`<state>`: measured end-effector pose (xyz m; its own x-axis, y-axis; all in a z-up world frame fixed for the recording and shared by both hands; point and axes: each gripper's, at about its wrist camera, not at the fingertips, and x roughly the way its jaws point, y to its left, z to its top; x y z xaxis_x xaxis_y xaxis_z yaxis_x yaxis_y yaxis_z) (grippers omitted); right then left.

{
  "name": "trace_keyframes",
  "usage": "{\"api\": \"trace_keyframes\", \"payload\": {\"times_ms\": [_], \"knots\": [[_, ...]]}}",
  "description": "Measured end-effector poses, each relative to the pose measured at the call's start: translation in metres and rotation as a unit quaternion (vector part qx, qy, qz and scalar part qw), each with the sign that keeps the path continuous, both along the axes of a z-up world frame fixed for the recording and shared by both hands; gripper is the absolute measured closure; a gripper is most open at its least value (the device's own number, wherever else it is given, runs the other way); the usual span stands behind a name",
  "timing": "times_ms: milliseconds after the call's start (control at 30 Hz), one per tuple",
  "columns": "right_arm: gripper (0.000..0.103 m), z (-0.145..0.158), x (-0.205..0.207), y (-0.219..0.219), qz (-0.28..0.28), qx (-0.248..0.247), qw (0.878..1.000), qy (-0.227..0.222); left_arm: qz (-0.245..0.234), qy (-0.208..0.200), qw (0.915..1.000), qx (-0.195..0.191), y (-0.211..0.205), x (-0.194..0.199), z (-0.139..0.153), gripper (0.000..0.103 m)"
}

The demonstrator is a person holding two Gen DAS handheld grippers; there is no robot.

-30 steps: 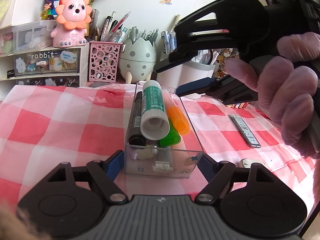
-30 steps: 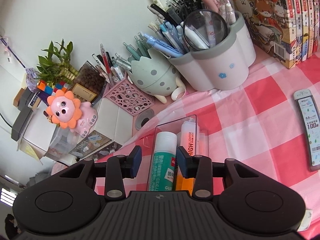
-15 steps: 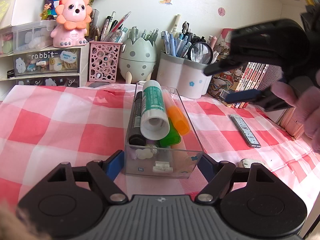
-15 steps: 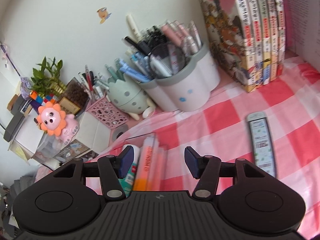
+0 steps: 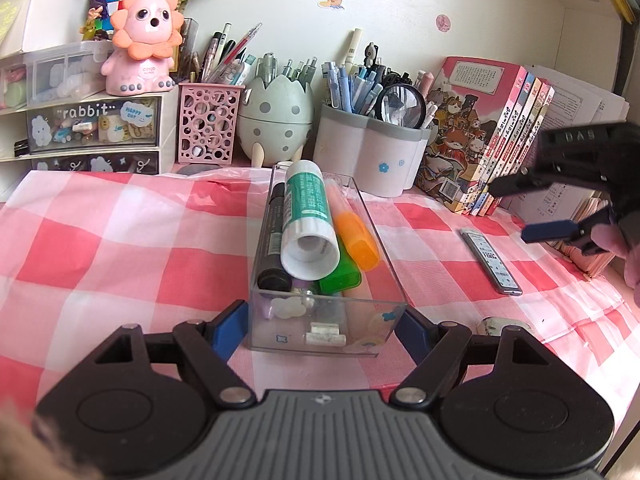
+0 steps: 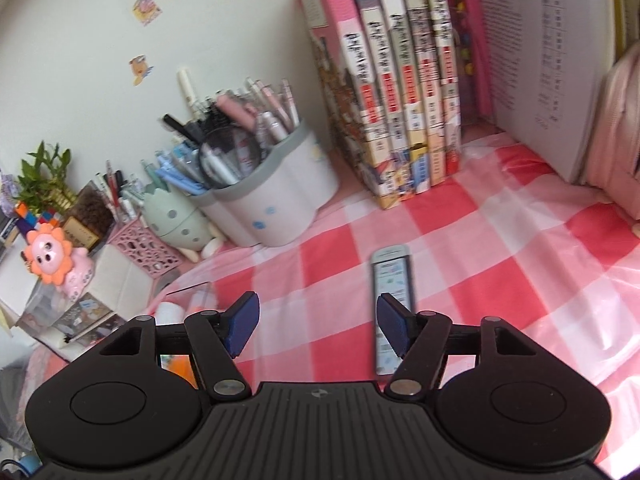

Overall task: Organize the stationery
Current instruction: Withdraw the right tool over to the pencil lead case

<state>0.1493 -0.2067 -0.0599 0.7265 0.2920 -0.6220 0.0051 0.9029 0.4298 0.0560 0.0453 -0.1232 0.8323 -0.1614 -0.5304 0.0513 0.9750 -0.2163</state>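
A clear plastic box (image 5: 280, 332) stands on the red checked cloth, and my left gripper (image 5: 322, 330) is shut on its near end, one blue pad on each side. Inside lie a green-and-white glue stick (image 5: 308, 220), an orange highlighter (image 5: 354, 232), a green highlighter (image 5: 340, 276) and a black marker (image 5: 274, 240). My right gripper (image 5: 514, 212) hovers at the far right, held by a gloved hand. Its jaws are opening with nothing between them (image 6: 318, 322). A flat grey lead-refill case (image 6: 390, 276) lies on the cloth just beyond its right finger, and shows right of the box (image 5: 491, 262).
Along the back wall stand a white pen holder (image 5: 372, 160), an egg-shaped holder (image 5: 276, 120), a pink mesh cup (image 5: 206, 124), small drawers (image 5: 92, 124) and a row of books (image 5: 492, 136). A small pale object (image 5: 500, 326) lies near the cloth's front edge.
My right gripper has swung away from above the box to the right, over the lead-refill case, and its jaws have widened. The left gripper and the box have not moved.
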Motion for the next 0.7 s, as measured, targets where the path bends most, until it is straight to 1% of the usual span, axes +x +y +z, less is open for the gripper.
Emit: {"api": "trace_keyframes", "payload": {"times_ms": [167,300,500,700], "knots": [[0.037,-0.007,0.0,-0.005,-0.012,-0.025,1.0,0.0,0.0,0.0,1.0,0.0,0.0,0.0,0.0,0.051],[0.033,-0.013,0.002,-0.001,-0.014,-0.07,0.997,-0.005,0.0,0.0,1.0,0.0,0.0,0.0,0.0,0.051],[0.033,-0.023,0.011,0.011,-0.002,-0.138,0.99,-0.01,0.0,0.0,1.0,0.0,0.0,0.0,0.0,0.051],[0.033,-0.033,0.022,0.021,0.001,-0.188,0.982,-0.005,0.0,0.0,1.0,0.0,0.0,0.0,0.0,0.051]]}}
